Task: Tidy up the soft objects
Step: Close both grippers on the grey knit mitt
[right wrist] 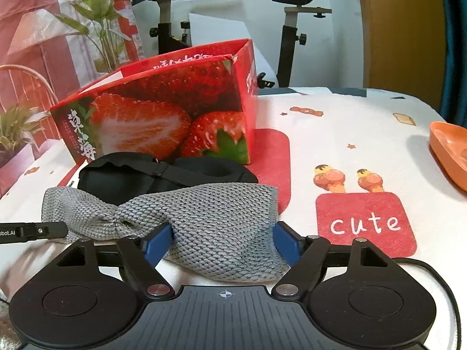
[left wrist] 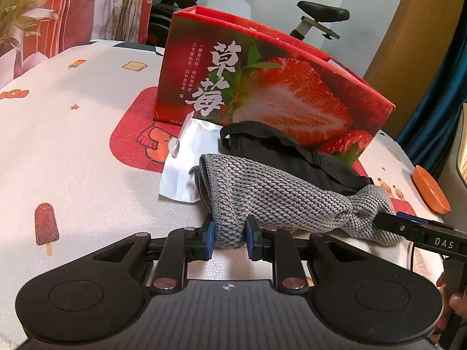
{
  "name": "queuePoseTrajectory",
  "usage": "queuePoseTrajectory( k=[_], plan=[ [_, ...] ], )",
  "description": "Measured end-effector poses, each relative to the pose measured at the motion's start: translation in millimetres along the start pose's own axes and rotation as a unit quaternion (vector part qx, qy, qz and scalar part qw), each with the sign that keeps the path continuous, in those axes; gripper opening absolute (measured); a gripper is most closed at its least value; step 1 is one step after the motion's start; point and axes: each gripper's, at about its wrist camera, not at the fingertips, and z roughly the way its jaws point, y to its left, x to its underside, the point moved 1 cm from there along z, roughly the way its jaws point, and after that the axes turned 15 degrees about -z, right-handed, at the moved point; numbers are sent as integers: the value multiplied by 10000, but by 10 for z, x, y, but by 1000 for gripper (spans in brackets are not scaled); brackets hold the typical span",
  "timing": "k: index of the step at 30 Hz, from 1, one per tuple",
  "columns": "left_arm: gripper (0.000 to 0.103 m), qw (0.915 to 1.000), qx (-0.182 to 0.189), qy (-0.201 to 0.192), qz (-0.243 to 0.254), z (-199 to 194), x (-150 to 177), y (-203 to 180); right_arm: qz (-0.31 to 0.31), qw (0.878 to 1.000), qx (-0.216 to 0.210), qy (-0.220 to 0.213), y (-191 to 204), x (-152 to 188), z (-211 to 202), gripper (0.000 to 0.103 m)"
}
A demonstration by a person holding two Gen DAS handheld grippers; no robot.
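While the left gripper (left wrist: 230, 234) pinches one end of the grey knitted cloth (left wrist: 280, 201) on the table (left wrist: 87, 160), the right gripper (right wrist: 224, 240) has its jaws wide around the other end, not squeezing. If only one side lifts, the cloth may droop and drag the black eye mask (right wrist: 163, 175) lying behind it, near the strawberry box (right wrist: 163, 116).

An orange dish (right wrist: 451, 151) sits near the table edge; an exercise bike (right wrist: 294, 14) stands behind.

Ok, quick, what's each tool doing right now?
Left tool: closed on the grey knit cloth.
Right tool: open, straddling the cloth's other end.
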Motion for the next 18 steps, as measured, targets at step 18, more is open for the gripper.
queuePoseTrajectory(
  k=[18],
  plan=[
    [23,10000,-18,-11,54,3,3,-4,51,9995,-320,-41,28,-2,-1,45]
  ],
)
